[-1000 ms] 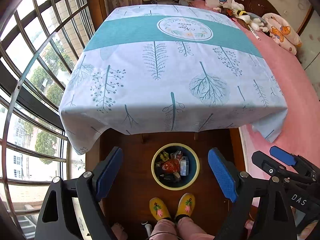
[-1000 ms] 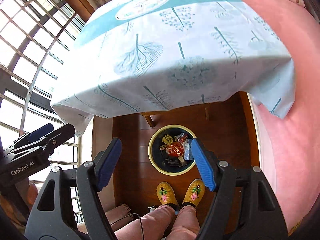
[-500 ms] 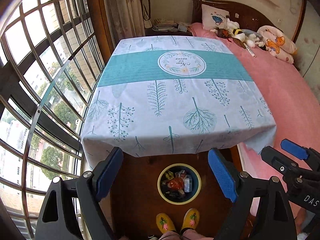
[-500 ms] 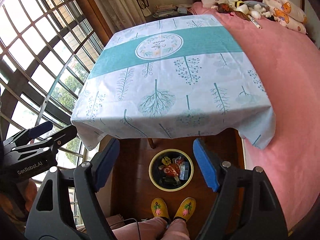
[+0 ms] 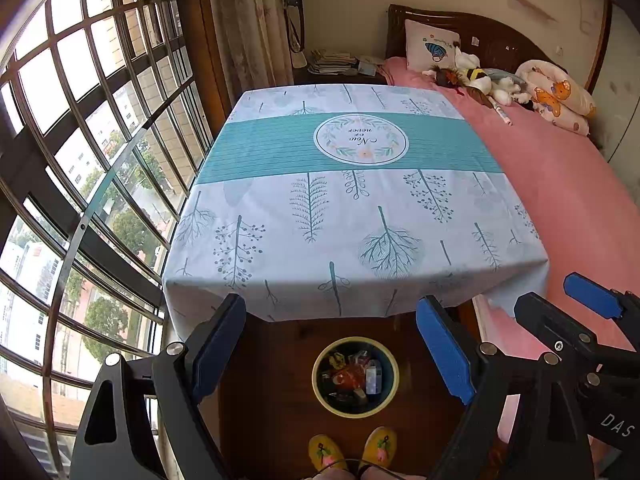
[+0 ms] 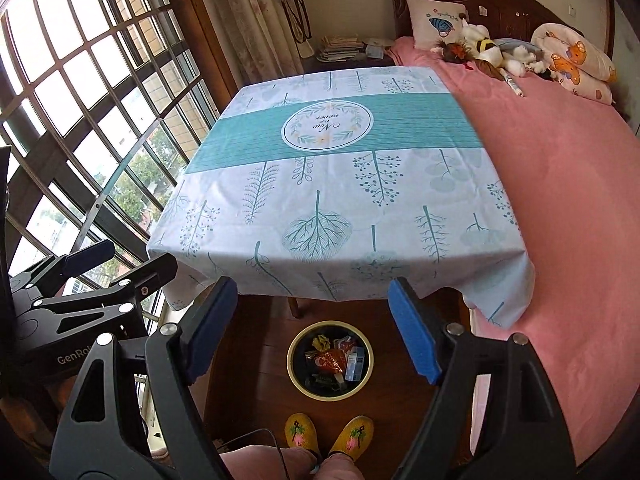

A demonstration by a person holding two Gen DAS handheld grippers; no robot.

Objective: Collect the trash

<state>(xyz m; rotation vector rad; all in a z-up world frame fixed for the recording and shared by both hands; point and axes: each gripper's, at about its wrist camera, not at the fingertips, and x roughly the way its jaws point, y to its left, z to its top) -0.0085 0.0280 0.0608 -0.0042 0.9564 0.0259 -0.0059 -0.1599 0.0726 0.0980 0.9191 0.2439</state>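
Observation:
A round bin with a yellow rim point(image 5: 318, 392) stands on the wooden floor in front of the table; it also shows in the right wrist view point(image 6: 294, 376). It holds several pieces of trash, among them a red wrapper point(image 5: 347, 376) point(image 6: 330, 361). My left gripper point(image 5: 330, 350) is open and empty, held high above the bin. My right gripper point(image 6: 314, 326) is open and empty, also high above the bin. The right gripper shows at the right edge of the left wrist view point(image 5: 576, 320). The left gripper shows at the left of the right wrist view point(image 6: 92, 276).
A table with a white and teal tablecloth point(image 5: 352, 208) point(image 6: 340, 184) stands just beyond the bin. A pink bed point(image 5: 568, 184) with pillows and stuffed toys lies to the right. A barred window point(image 5: 80, 160) fills the left. My yellow slippers point(image 6: 328, 436) stand by the bin.
Both grippers have risen and tilted up, so the bin looks smaller and lower and the whole tabletop and bed head have come into view. Both stay open.

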